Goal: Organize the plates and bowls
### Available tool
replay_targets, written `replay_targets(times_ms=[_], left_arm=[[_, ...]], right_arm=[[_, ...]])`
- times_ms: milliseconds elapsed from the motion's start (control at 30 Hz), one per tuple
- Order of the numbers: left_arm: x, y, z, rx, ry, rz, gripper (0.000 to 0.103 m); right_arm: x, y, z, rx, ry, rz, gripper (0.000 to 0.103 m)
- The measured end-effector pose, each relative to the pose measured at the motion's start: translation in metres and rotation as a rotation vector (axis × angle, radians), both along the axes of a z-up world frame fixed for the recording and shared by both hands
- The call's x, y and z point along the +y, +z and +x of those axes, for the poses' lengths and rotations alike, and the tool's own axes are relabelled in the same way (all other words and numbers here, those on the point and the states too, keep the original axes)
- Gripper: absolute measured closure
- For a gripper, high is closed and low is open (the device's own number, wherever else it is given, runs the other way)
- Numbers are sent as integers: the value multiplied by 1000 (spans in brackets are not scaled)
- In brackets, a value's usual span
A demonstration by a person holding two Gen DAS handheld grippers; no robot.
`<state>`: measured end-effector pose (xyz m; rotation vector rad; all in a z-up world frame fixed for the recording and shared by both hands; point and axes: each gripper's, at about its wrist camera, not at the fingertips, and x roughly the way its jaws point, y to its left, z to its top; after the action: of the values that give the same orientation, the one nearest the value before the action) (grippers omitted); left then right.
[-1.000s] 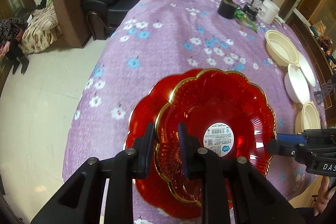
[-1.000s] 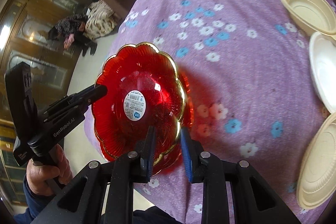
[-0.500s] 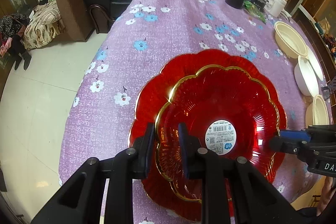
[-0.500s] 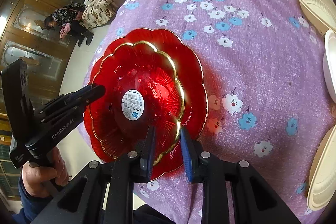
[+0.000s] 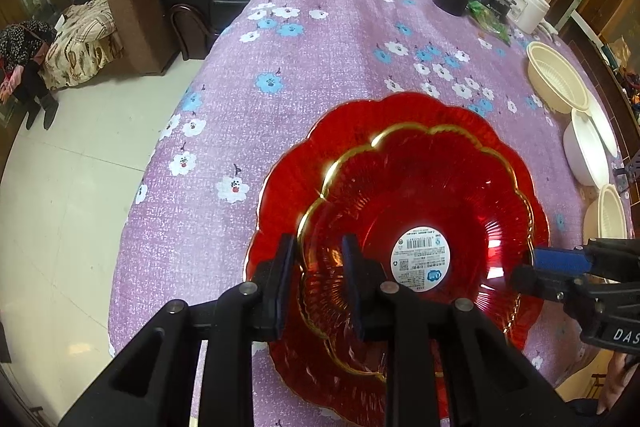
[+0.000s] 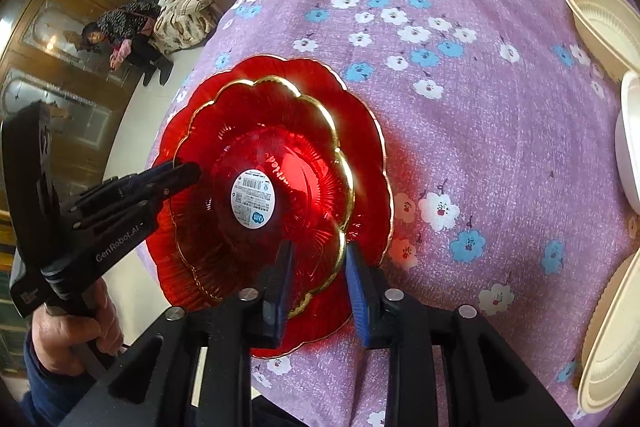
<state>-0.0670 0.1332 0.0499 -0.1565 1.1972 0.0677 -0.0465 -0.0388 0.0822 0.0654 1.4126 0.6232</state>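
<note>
Red bowl (image 5: 420, 211) between down-tilted opening grippers

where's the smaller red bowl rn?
The smaller red bowl sits on the larger red plate at the table's near edge, between both grippers, left of the cream bowls.

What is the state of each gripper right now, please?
Left gripper: opening, rim of the gold-rimmed red dish between its jaws.
Right gripper: opening, same dish's rim between them.

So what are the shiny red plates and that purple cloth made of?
The small red plate and the big red plate under it look like see-through plastic, maybe glass: glossy, ribbed, light glinting through, gold-painted edges. The tablecloth looks like woven fabric: dull, speckled weave with printed flowers.
</note>
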Motion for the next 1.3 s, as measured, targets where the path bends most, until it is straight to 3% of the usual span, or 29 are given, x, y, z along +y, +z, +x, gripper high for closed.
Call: replay_targets(times_ms=[367, 700, 967, 1300], left_arm=[[0, 12, -3, -16, -14, 18, 64], [-8, 45, 5, -83, -21, 26, 59], [-67, 75, 19, -145, -158, 4, 53], [-166, 80, 30, -124, -376, -21, 53]], right_arm=[[-11, 16, -12, -45, 1, 23, 69], [-58, 32, -7, -61, -117, 65, 69], [-96, 42, -10, -69, -216, 87, 69], [-163, 54, -24, -96, -376, 122, 65]])
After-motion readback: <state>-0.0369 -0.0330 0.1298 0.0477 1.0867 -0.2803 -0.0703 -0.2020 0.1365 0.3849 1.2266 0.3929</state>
